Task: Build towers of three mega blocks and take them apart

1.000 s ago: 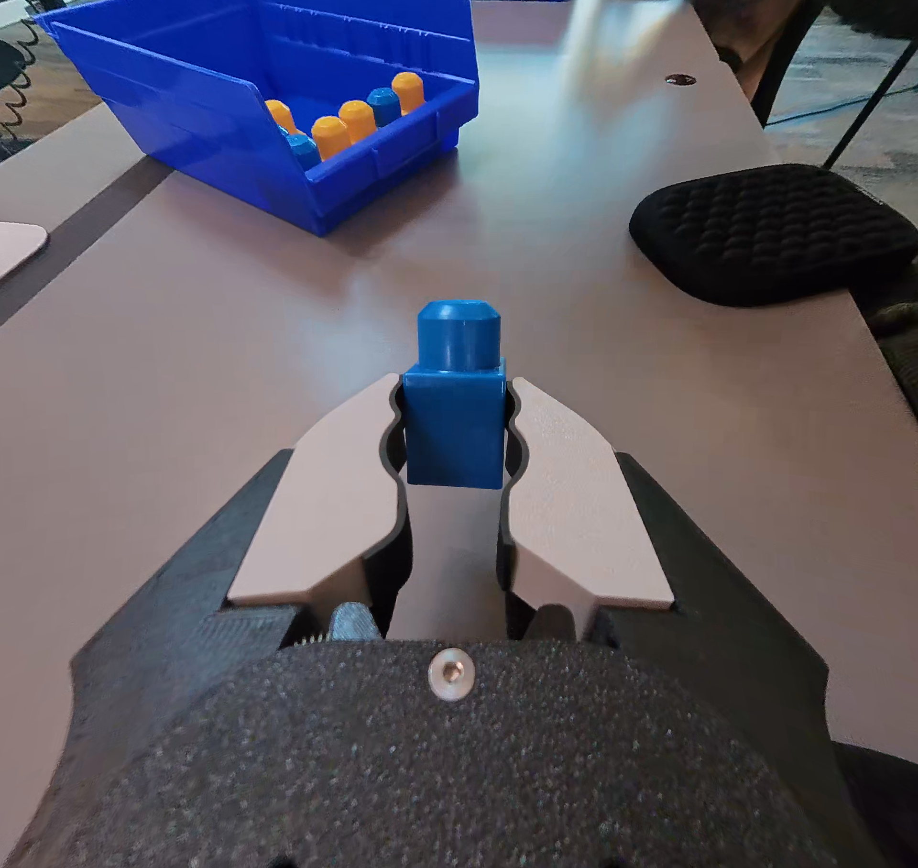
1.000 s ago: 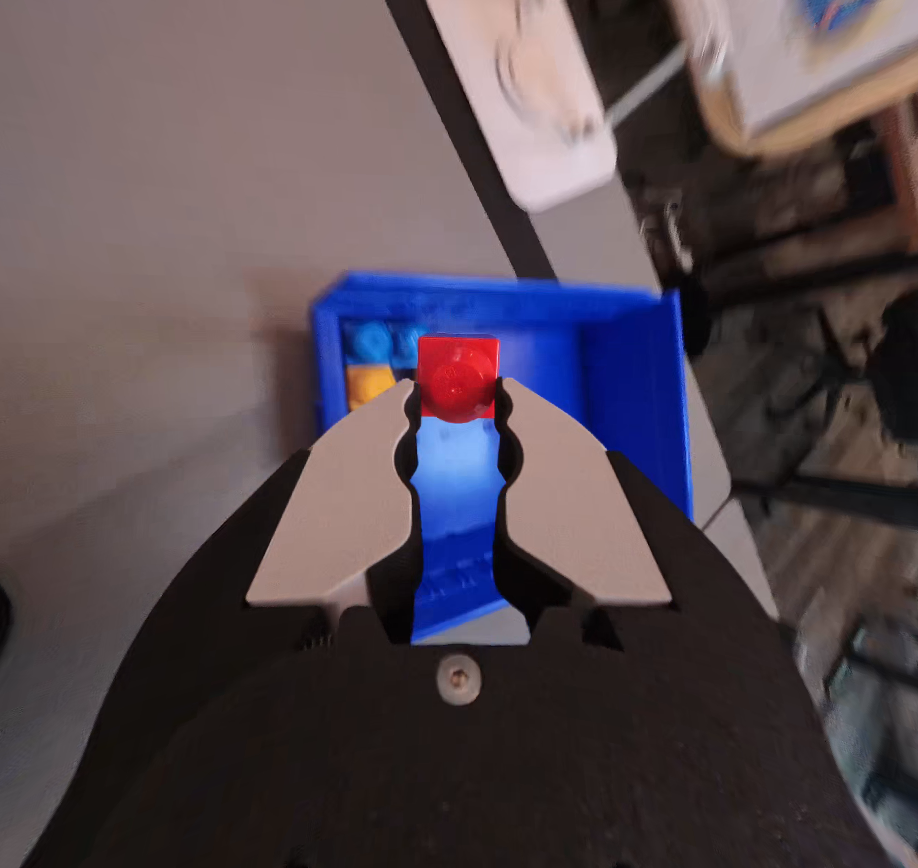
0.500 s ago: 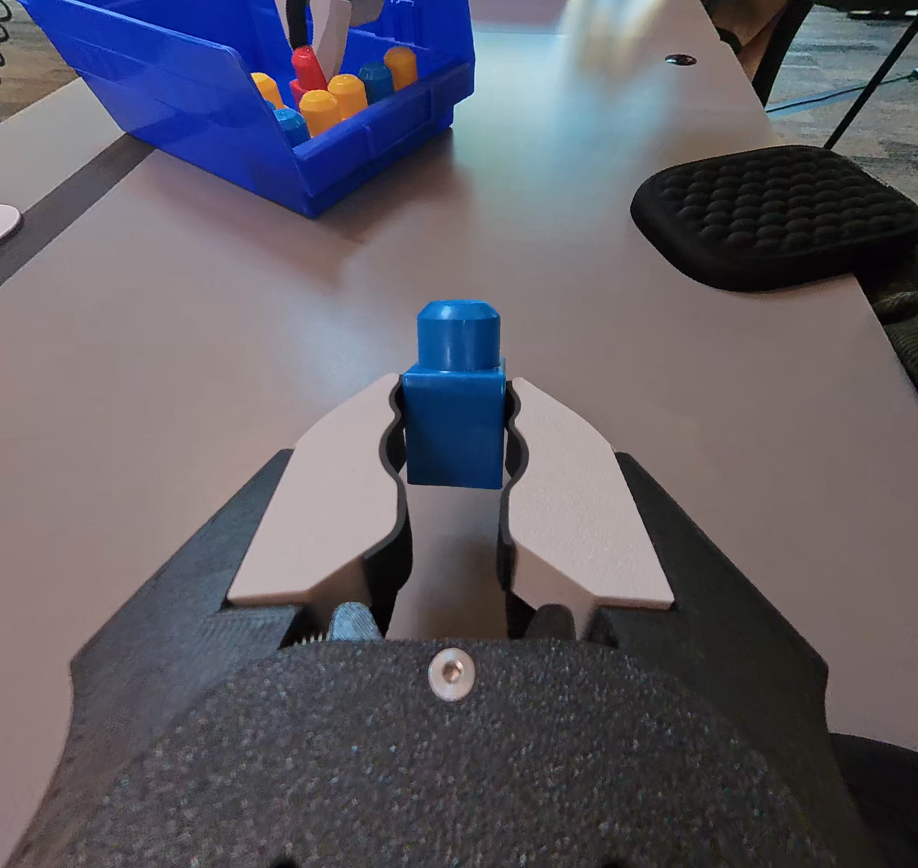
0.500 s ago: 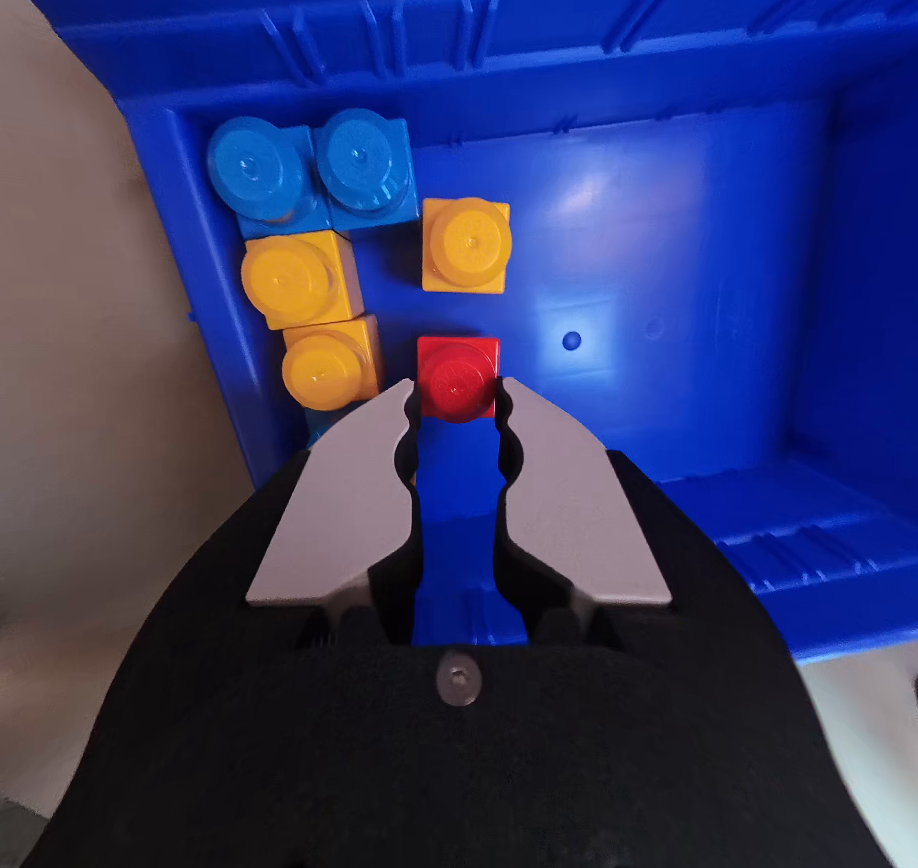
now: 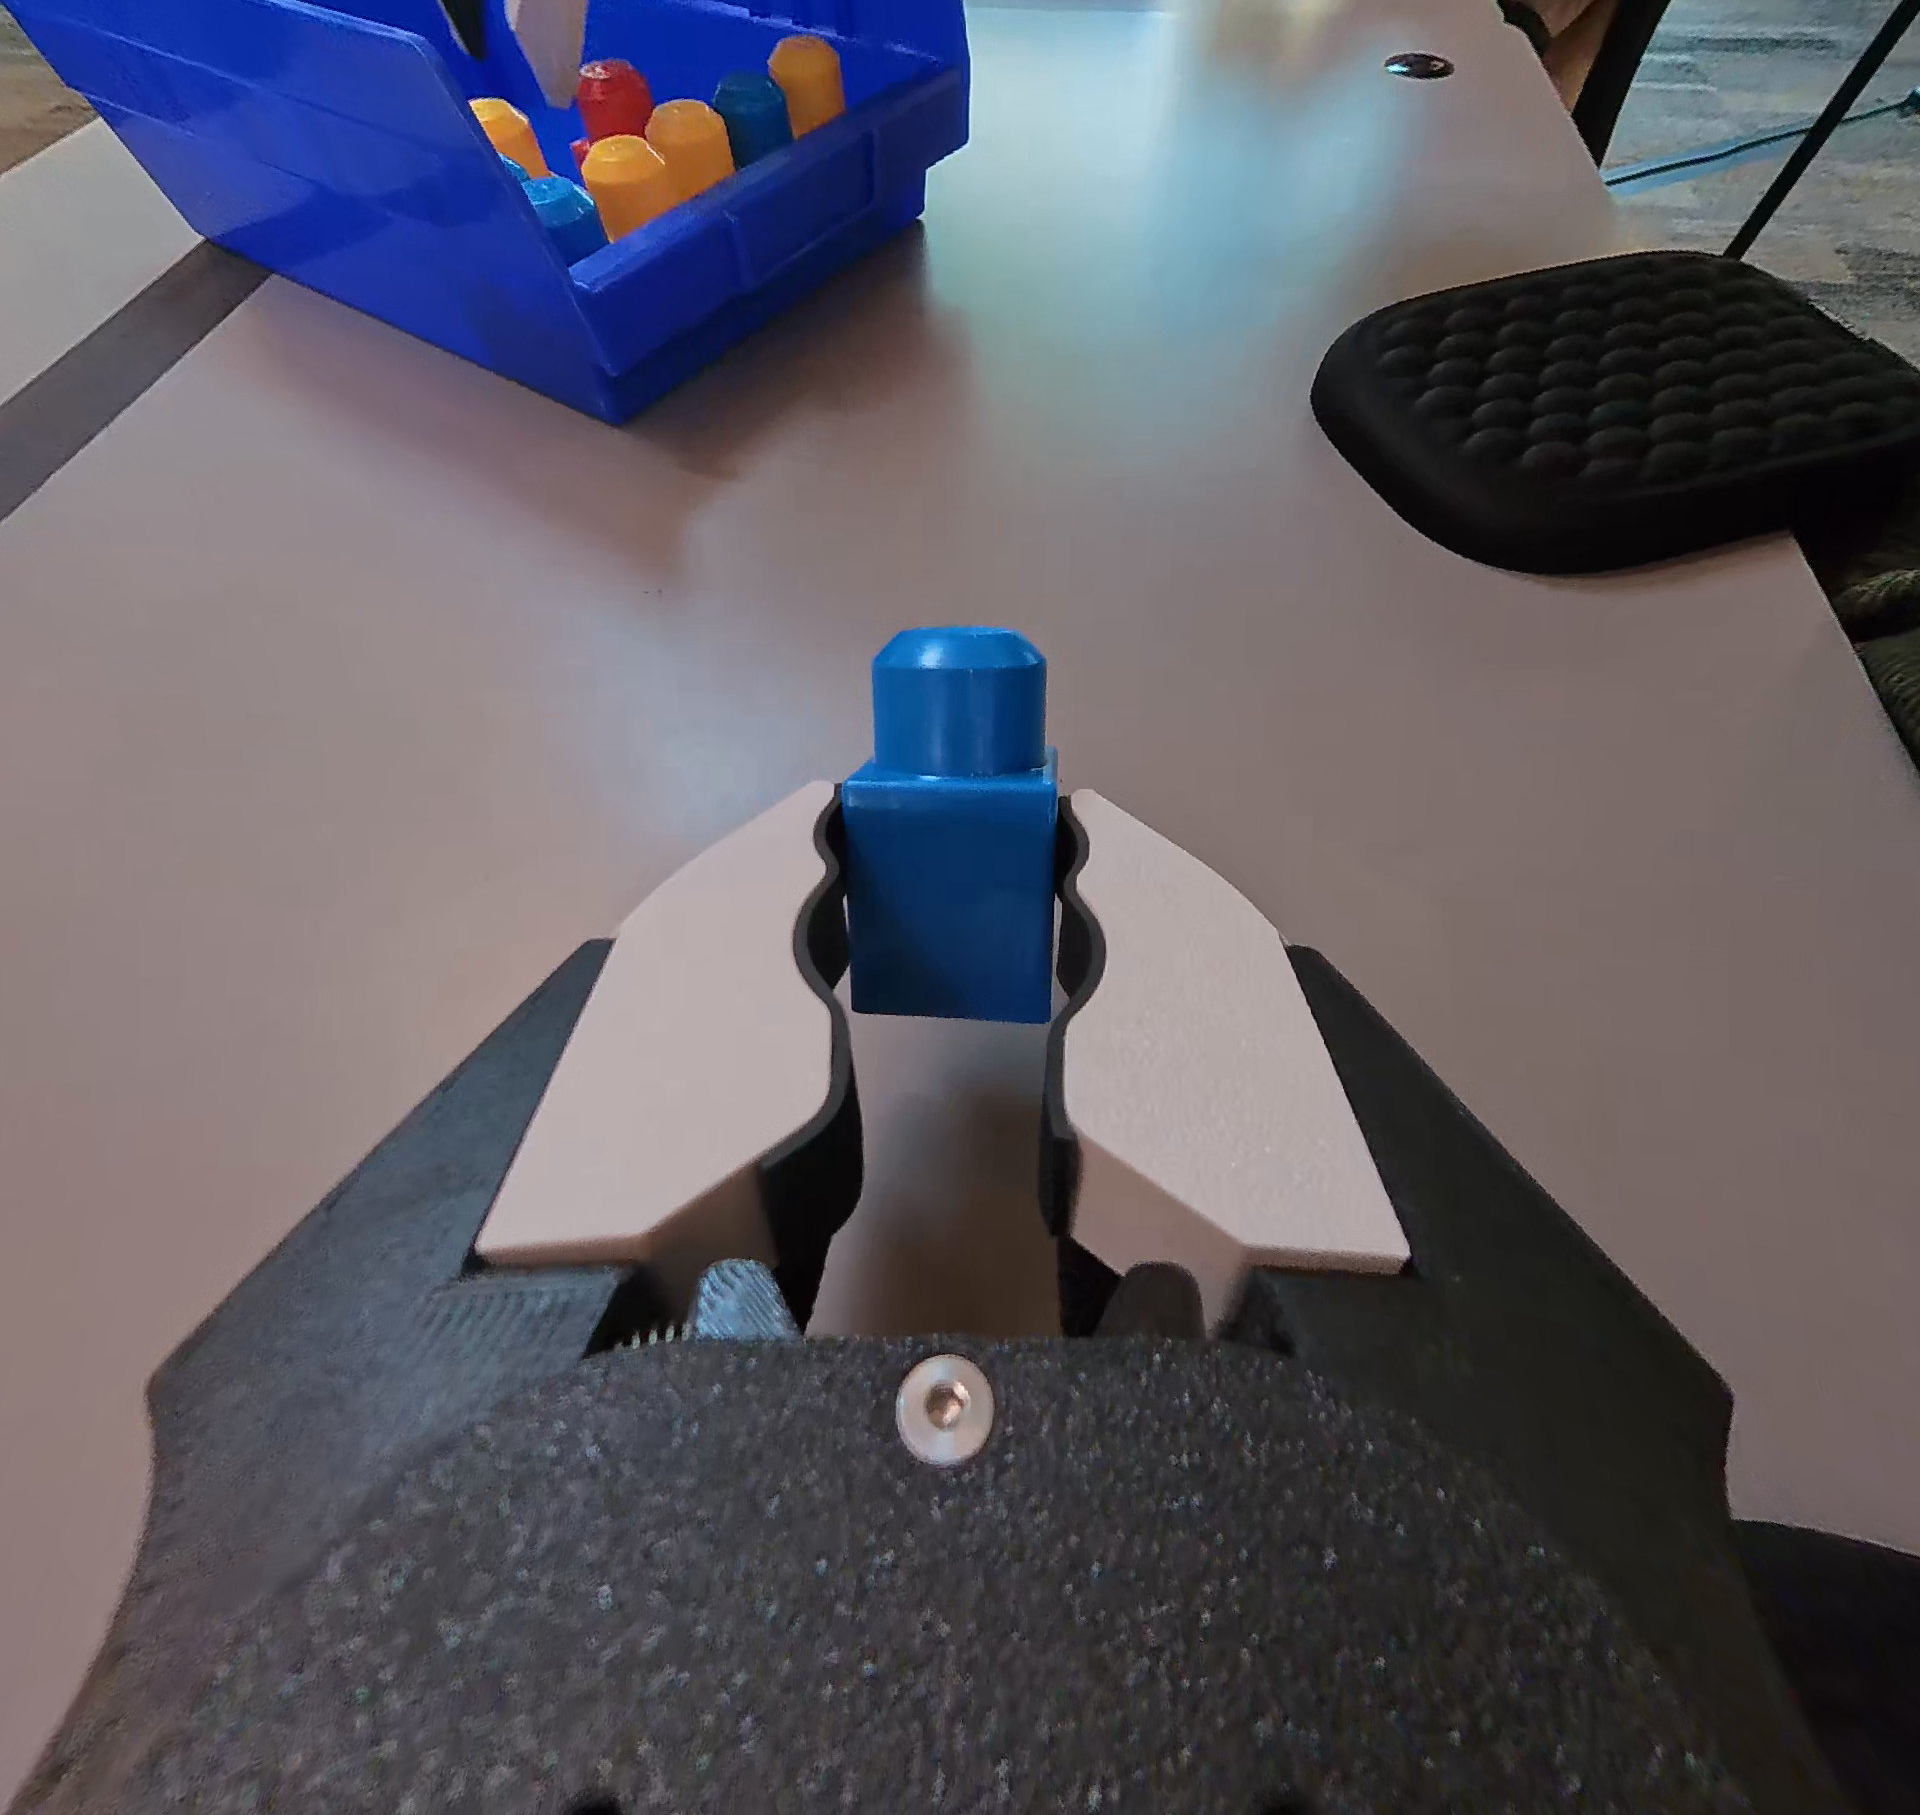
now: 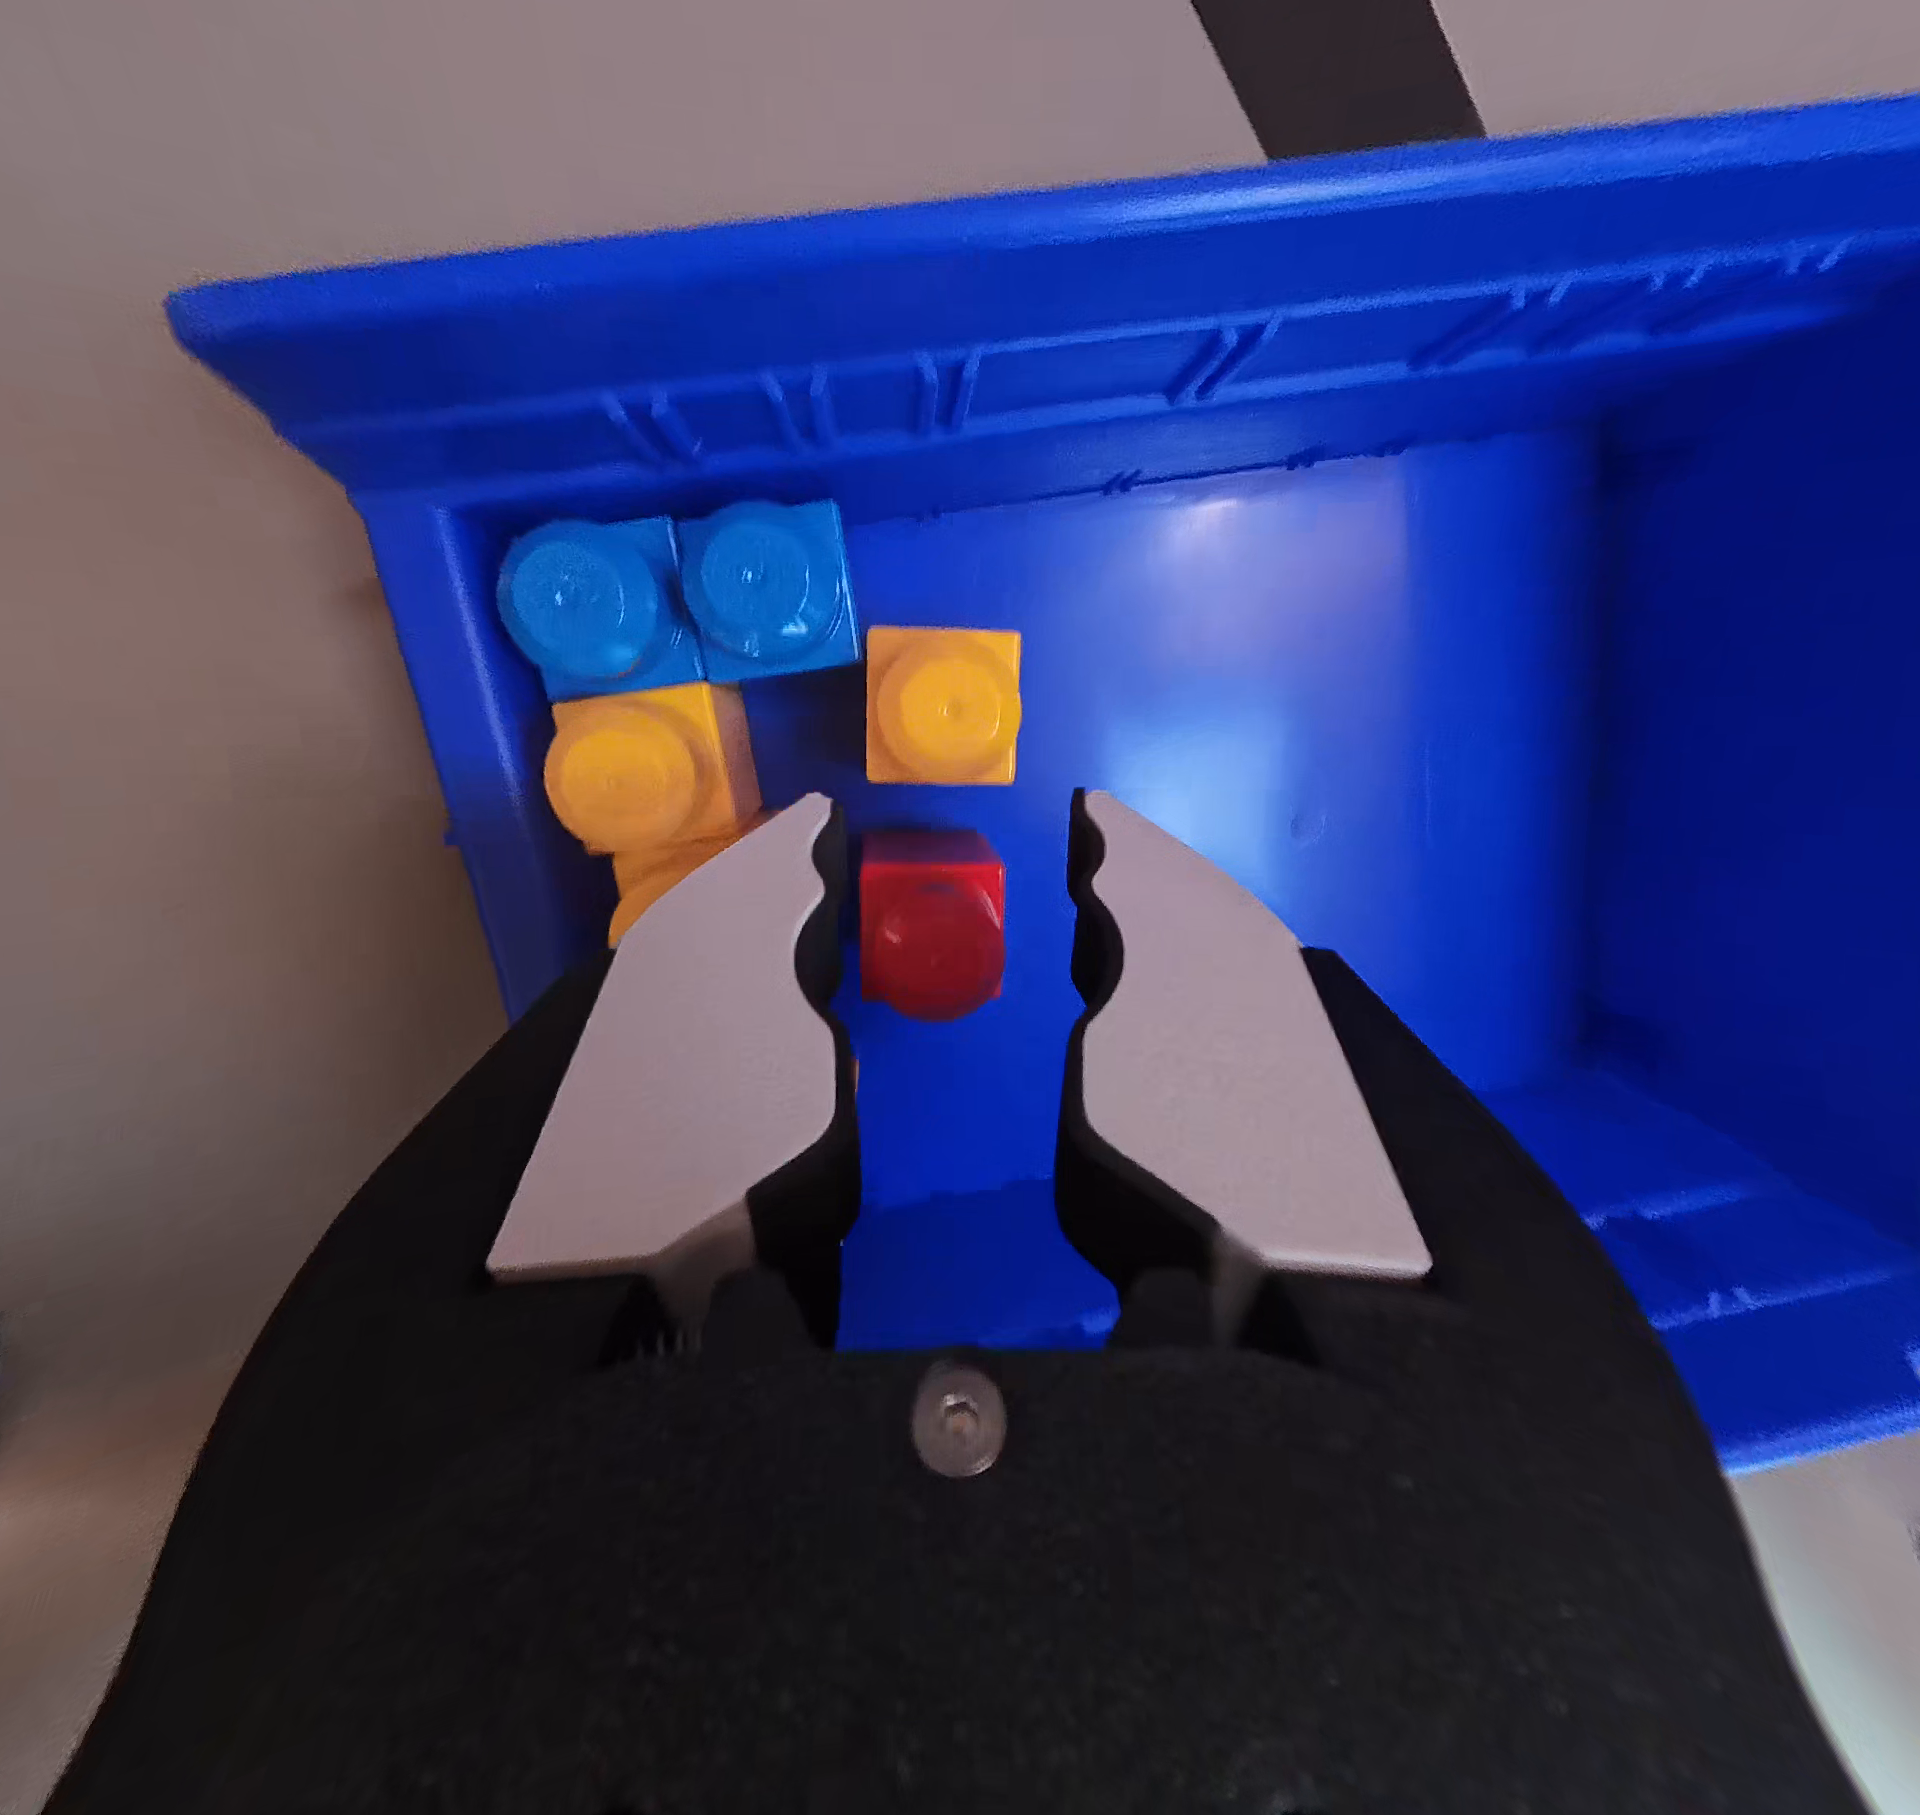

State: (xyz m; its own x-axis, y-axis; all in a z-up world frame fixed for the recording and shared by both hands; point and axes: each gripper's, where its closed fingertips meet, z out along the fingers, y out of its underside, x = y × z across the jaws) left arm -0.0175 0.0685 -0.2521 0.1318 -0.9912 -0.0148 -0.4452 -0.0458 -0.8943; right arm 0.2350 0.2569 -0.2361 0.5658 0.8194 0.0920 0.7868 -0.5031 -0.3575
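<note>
My left gripper (image 5: pixel 951 820) is shut on a blue block (image 5: pixel 951 882), held upright with its stud up just over the table (image 5: pixel 416 726). My right gripper (image 6: pixel 951 830) is open above the blue bin (image 6: pixel 1039 342). A red block (image 6: pixel 930 918) stands on the bin floor between my right fingers, clear of both pads. In the left wrist view the right gripper's fingers (image 5: pixel 545 9) hang over the bin (image 5: pixel 790 207) above the red block (image 5: pixel 613 98). Orange blocks (image 6: pixel 940 705) and blue blocks (image 6: pixel 675 591) fill the bin's corner.
A black padded rest (image 5: pixel 1621 404) lies at the table's right edge. A dark seam (image 5: pixel 114 394) crosses the table left of the bin. A small round hole (image 5: pixel 1418 64) sits in the tabletop at the far right. Across from one pair of fingers to the other is roughly 30 cm. The dark seam (image 5: pixel 114 394) sits 20 cm or so from the ends of my right fingers.
My right gripper carried the red block down into the bin, then opened and let it go; the block now stands on the bin floor. My left gripper kept its hold on the blue block.
</note>
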